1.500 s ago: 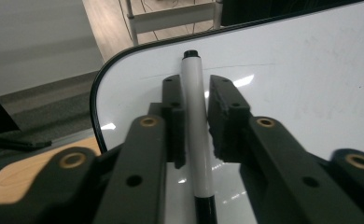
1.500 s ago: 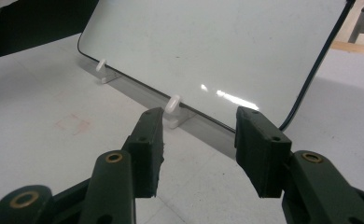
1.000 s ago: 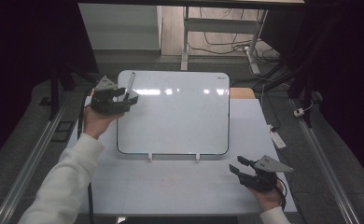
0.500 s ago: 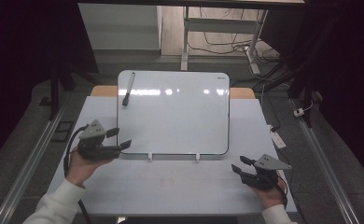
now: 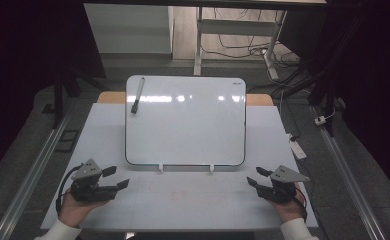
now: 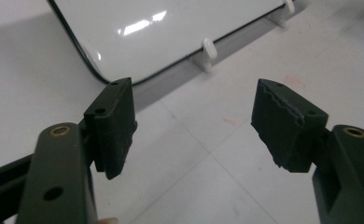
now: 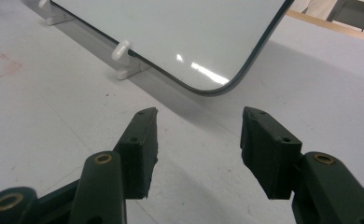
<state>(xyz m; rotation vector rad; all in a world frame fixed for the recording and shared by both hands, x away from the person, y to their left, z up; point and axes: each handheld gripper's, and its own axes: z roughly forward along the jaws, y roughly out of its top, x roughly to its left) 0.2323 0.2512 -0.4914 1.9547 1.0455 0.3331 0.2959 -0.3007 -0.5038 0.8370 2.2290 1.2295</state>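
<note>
Moved: left gripper point(image 5: 117, 177) is now sitting back near the table's point(image 5: 193, 205) front-left corner, away from the marker point(image 5: 137, 95); its jaws have just been opening, nothing between them.
Right gripper point(image 5: 256, 177): resting front right, jaws parted and widening, empty.
Marker: lying on the whiteboard's point(image 5: 188, 125) top-left corner.
Whiteboard: lying mid-table.

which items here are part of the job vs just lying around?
In the job:
- white rectangular whiteboard with a dark rim, propped on two white clips
- black marker pen lying on its top left corner
- left tongs and right tongs, both open and empty, at the table's near edge

Just lying about:
- white power strip off the table's right edge
- cables on the floor behind
</note>
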